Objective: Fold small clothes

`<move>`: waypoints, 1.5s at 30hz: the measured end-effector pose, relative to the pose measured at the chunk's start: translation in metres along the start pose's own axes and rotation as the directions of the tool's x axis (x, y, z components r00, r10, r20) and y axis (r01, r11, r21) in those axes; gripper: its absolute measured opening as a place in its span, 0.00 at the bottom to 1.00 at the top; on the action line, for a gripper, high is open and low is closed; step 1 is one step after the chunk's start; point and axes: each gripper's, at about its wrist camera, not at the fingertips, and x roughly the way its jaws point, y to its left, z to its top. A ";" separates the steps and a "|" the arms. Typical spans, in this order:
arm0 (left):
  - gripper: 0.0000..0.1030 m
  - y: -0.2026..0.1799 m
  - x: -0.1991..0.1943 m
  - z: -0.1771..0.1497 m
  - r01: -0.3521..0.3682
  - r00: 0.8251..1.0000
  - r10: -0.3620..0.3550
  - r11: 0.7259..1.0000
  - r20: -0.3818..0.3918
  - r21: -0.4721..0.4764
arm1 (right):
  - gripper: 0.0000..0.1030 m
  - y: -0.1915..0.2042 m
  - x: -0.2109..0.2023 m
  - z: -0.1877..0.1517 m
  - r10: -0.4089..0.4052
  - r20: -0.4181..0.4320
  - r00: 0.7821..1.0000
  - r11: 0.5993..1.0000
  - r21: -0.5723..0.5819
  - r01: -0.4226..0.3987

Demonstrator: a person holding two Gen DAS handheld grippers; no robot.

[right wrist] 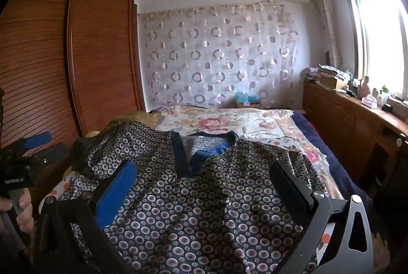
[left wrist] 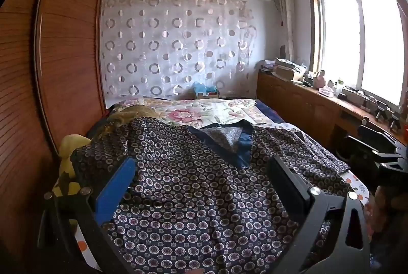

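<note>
A dark navy garment [left wrist: 193, 187] with small round flower prints and a plain blue V-neck band [left wrist: 242, 146] lies spread on the bed, neck toward the far wall. My left gripper [left wrist: 201, 172] is open just above its lower part, fingers wide apart. The same garment [right wrist: 204, 202] shows in the right wrist view, rumpled, with its blue neckline [right wrist: 201, 149]. My right gripper [right wrist: 204, 177] is open above it, holding nothing. The left gripper [right wrist: 33, 146] shows at the left edge of the right view; the right gripper [left wrist: 377, 149] shows at the right edge of the left view.
The bed carries a floral sheet [left wrist: 204, 110] under the garment. A wooden wardrobe [left wrist: 68, 44] stands close on the left. A cluttered wooden cabinet [left wrist: 306, 95] runs under the window on the right. A yellow soft item [left wrist: 68, 146] lies at the bed's left edge.
</note>
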 end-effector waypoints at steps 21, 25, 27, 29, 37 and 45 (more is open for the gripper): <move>1.00 0.006 -0.004 -0.005 -0.014 1.000 0.015 1.000 0.007 -0.018 | 1.00 0.001 0.001 0.001 0.004 -0.003 1.000 1.000 -0.004 -0.004; 1.00 0.007 -0.003 -0.005 -0.016 1.000 0.016 1.000 0.009 -0.017 | 1.00 0.001 0.000 0.001 0.004 -0.003 1.000 1.000 -0.003 -0.004; 1.00 0.006 -0.004 -0.004 -0.016 1.000 0.016 1.000 0.007 -0.017 | 1.00 0.000 0.001 0.001 0.004 -0.003 1.000 1.000 -0.004 -0.004; 1.00 0.005 -0.004 -0.004 -0.017 1.000 0.017 1.000 0.006 -0.016 | 1.00 0.000 0.001 0.001 0.004 -0.003 1.000 1.000 -0.002 -0.004; 1.00 0.006 -0.004 -0.002 -0.017 1.000 0.017 1.000 0.008 -0.013 | 1.00 0.000 0.001 0.001 0.004 -0.008 1.000 1.000 -0.001 -0.004; 1.00 0.007 -0.004 0.000 -0.018 1.000 0.018 1.000 0.009 -0.010 | 1.00 0.000 0.001 0.001 0.004 -0.008 1.000 1.000 -0.001 -0.004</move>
